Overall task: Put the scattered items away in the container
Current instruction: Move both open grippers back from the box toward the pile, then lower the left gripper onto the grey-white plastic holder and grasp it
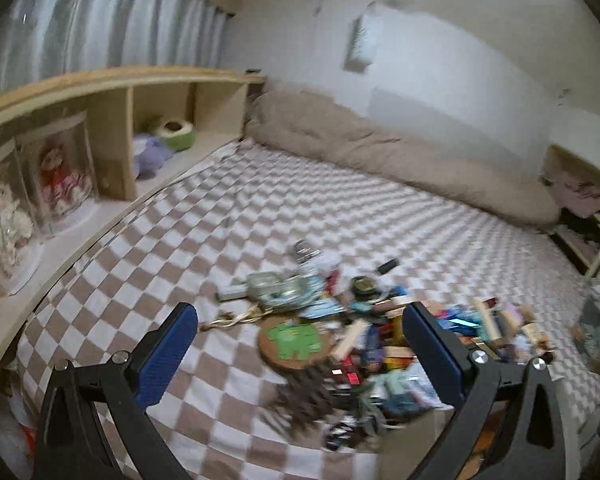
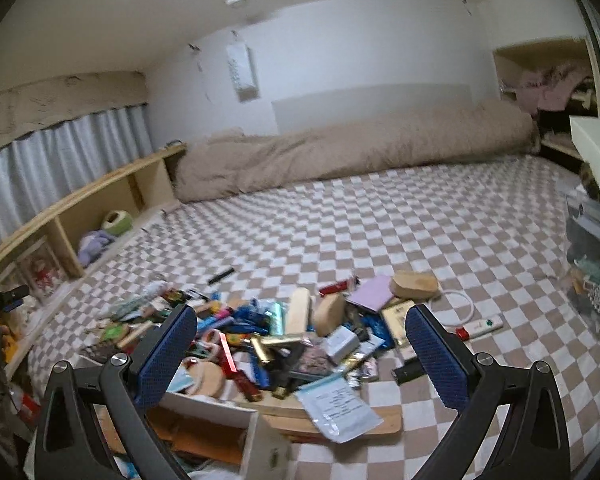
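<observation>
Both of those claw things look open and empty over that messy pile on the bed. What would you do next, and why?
Probably lower the right gripper onto the gold tube atop the pile and close on it. Both grippers are open and hold nothing, the left gripper too, and the tube lies exposed between the right fingers, near the white box at the bed's edge.

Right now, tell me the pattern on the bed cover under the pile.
Beige-and-white checkerboard bed cover, clearest in the right wrist view.
</observation>
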`<state>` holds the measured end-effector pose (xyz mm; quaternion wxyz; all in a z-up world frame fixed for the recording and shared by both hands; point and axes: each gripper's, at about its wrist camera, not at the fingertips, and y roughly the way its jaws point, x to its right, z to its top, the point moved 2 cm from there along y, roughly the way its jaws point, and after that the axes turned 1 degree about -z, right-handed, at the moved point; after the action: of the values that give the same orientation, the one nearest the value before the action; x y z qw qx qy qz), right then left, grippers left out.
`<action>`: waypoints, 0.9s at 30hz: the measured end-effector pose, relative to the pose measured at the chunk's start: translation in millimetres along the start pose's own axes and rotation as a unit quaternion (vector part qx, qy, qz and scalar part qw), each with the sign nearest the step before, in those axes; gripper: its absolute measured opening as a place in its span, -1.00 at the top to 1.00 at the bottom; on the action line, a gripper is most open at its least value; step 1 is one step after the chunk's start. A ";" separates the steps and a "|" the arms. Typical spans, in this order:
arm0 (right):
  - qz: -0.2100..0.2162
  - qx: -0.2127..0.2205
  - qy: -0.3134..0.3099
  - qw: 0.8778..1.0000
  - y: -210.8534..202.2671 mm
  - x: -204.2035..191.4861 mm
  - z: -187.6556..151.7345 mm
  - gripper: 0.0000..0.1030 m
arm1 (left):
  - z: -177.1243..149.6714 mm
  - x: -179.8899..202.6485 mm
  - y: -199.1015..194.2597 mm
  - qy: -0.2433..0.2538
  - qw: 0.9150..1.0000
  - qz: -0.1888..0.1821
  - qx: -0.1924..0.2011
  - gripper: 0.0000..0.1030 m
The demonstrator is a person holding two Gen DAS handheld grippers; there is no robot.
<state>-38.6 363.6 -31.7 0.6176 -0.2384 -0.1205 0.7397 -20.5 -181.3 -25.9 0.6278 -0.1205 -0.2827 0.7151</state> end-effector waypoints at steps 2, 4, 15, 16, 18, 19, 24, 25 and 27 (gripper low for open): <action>-0.016 -0.018 0.003 1.000 15.6 10.7 -3.3 -1.00 | -4.8 -12.1 16.6 -0.005 1.000 0.018 -0.019 -1.00; -0.027 -0.038 0.008 0.999 27.9 20.5 -7.0 -1.00 | -11.1 -27.5 36.8 -0.018 0.998 0.030 -0.043 -1.00; -0.106 -0.161 0.004 0.981 103.4 74.9 -56.7 -1.00 | -43.3 -84.0 110.8 -0.036 0.987 0.084 -0.131 -1.00; -0.116 -0.177 0.001 0.977 110.4 80.6 -64.6 -1.00 | -46.5 -86.7 116.1 -0.031 0.986 0.089 -0.137 -1.00; -0.127 -0.192 0.000 0.973 118.1 88.1 -74.6 -1.00 | -55.7 -93.6 127.1 -0.023 0.983 0.103 -0.153 -1.00; -0.131 -0.202 0.001 0.971 121.8 92.9 -81.2 -1.00 | -59.4 -95.9 131.3 -0.020 0.981 0.107 -0.160 -1.00; -0.143 -0.212 0.012 0.967 133.2 107.1 -90.9 -1.00 | -75.3 -112.9 151.4 0.004 0.976 0.142 -0.167 -1.00; -0.151 -0.210 0.016 0.966 135.6 110.3 -90.8 -1.00 | -76.5 -116.4 153.6 0.018 0.975 0.161 -0.155 -1.00; -0.164 -0.207 0.021 0.964 139.9 115.4 -91.9 -1.00 | -79.5 -121.0 156.8 0.028 0.976 0.160 -0.145 -1.00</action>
<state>-126.6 435.9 -200.2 0.6703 -0.3537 -0.2952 0.5818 -86.6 -286.2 -199.6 0.4890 -0.2736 -0.3432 0.7538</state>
